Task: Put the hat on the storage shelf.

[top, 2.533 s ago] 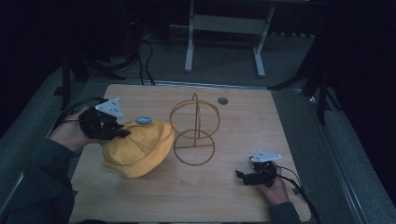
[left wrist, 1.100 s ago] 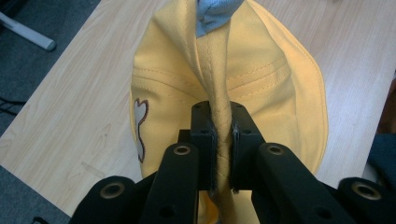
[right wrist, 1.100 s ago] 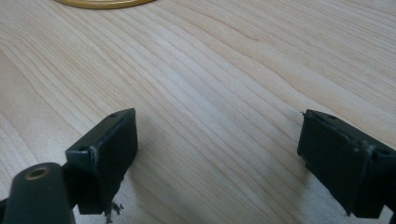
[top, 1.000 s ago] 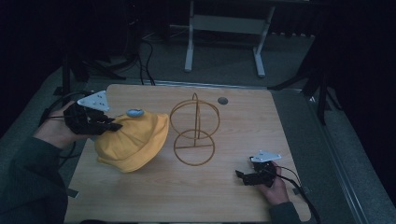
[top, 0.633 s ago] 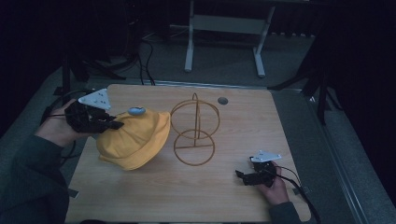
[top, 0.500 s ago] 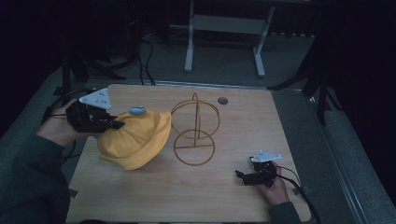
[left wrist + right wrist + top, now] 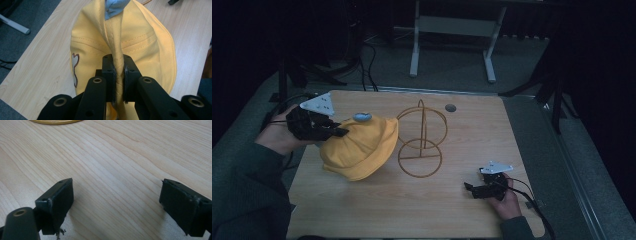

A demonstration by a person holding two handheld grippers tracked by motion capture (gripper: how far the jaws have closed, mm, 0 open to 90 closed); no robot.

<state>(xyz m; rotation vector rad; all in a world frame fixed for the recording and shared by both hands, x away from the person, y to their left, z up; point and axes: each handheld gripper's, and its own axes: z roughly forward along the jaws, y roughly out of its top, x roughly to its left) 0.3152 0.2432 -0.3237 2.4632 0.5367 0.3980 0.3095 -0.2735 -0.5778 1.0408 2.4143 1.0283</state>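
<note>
Two handheld grippers are at the light wooden table (image 7: 422, 210). Left gripper (image 7: 119, 75): jaws clamped tight on a pinched fold of the brim of the yellow cotton bucket hat (image 7: 140, 47); the seam of the fold runs upright between the pads. The hat hangs ahead of the jaws, its crown sagging towards the table. A small outlined emblem (image 7: 74, 67), pale with a dark red edge, sits on the hat to the left of the jaws; no lettering readable on it. A blue-grey patch (image 7: 113, 7) shows at the top of the fold, beyond the jaws; nothing legible there either.

High view: left gripper (image 7: 334, 131) at the table's left edge, the hat (image 7: 357, 150) just to its right, touching the gold wire stand of crossed rings (image 7: 422, 145). A small dark round disc (image 7: 450, 107) lies beyond the stand.

Right gripper (image 7: 117, 202): jaws wide apart, nothing between them, low over bare wood. In the high view it (image 7: 473, 189) rests near the front right, well apart from the hat.
</note>
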